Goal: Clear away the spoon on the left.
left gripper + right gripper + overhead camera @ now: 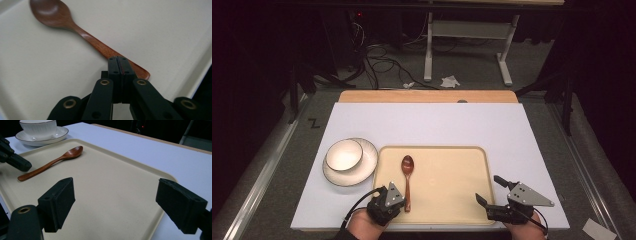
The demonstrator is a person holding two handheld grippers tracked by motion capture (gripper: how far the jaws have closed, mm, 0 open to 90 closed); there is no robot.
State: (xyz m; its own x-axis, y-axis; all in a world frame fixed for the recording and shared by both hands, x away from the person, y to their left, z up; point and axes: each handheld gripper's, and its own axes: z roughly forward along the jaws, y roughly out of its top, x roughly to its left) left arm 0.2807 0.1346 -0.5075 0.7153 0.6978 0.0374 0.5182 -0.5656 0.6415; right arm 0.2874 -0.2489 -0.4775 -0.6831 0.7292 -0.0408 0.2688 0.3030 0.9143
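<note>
High view first: the wooden spoon [407,179] lies on the beige tray [452,210], long axis running pretty much straight away from the person, bowl at the far end, handle tip at the near end. The left hand-held gripper [396,201] sits right at that handle tip, while the right hand-held gripper [490,190] is well apart, over the tray's near right corner. So if the spoon is what gets picked up, I'd guess the left one does it.

Left gripper view shows what the top camera can't: the jaws are pressed together, sitting over the very end of the handle. Doesn't look like they're clamped on the wood, but I can't rule out contact underneath.

Right gripper view has its jaws wide apart with nothing between them, and it shows the bowl [38,127] standing on its plate [58,133] just beyond the tray's far corner, on the white table [140,147].
</note>
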